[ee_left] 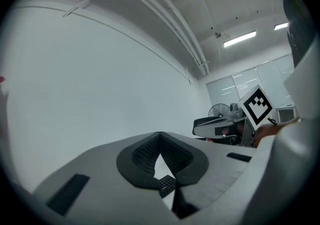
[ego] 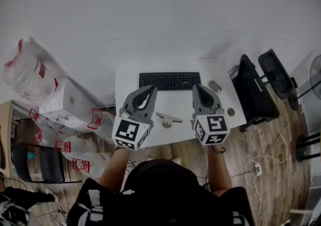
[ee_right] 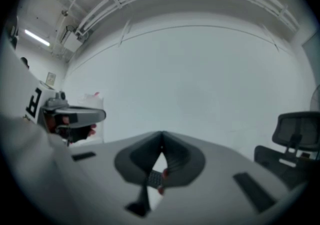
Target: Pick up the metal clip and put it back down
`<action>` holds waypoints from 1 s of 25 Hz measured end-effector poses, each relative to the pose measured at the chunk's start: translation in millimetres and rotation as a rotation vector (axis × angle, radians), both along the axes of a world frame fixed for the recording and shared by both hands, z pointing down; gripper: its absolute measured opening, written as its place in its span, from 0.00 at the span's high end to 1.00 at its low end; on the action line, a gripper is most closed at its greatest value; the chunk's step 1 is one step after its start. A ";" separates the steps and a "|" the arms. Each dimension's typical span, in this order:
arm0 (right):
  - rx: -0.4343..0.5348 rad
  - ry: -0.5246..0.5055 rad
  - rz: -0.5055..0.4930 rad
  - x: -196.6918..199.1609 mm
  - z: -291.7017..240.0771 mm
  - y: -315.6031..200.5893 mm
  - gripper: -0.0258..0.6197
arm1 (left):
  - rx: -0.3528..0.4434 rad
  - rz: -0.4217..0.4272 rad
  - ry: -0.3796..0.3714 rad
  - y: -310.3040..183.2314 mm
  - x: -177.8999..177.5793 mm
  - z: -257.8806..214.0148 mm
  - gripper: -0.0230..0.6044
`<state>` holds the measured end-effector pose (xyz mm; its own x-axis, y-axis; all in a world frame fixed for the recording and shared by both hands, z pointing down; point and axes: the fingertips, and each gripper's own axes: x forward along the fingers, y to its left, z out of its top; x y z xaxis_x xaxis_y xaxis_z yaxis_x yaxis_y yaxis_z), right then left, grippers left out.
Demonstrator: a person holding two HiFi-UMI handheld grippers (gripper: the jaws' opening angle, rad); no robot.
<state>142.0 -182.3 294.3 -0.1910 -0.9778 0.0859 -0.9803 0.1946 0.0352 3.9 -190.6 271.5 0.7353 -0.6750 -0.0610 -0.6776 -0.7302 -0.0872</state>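
The metal clip (ego: 168,118) lies flat on the white desk (ego: 130,77), near its front edge and between my two grippers. Neither gripper touches it. My left gripper (ego: 152,88) is held above the desk to the clip's left, pointing level at the wall; in the left gripper view (ee_left: 160,135) its jaws meet at the tip with nothing between them. My right gripper (ego: 199,86) hangs to the clip's right, also level, and its jaws (ee_right: 161,134) are closed and empty. The clip shows in neither gripper view.
A black keyboard (ego: 169,80) and a mouse (ego: 215,86) lie at the back of the desk, and a small round object (ego: 230,112) sits near its right front corner. A black office chair (ego: 256,94) stands to the right. Boxes and plastic bags (ego: 60,102) are piled on the left.
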 end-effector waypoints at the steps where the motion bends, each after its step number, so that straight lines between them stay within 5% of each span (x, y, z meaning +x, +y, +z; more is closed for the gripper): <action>1: 0.000 0.001 -0.002 -0.5 -0.1 -0.6 0.91 | 0.000 -0.001 -0.001 -0.5 0.3 0.3 0.92; 25: -0.003 0.045 -0.029 3.0 4.4 -17.2 0.91 | 0.005 -0.004 0.003 -12.7 9.0 0.0 0.92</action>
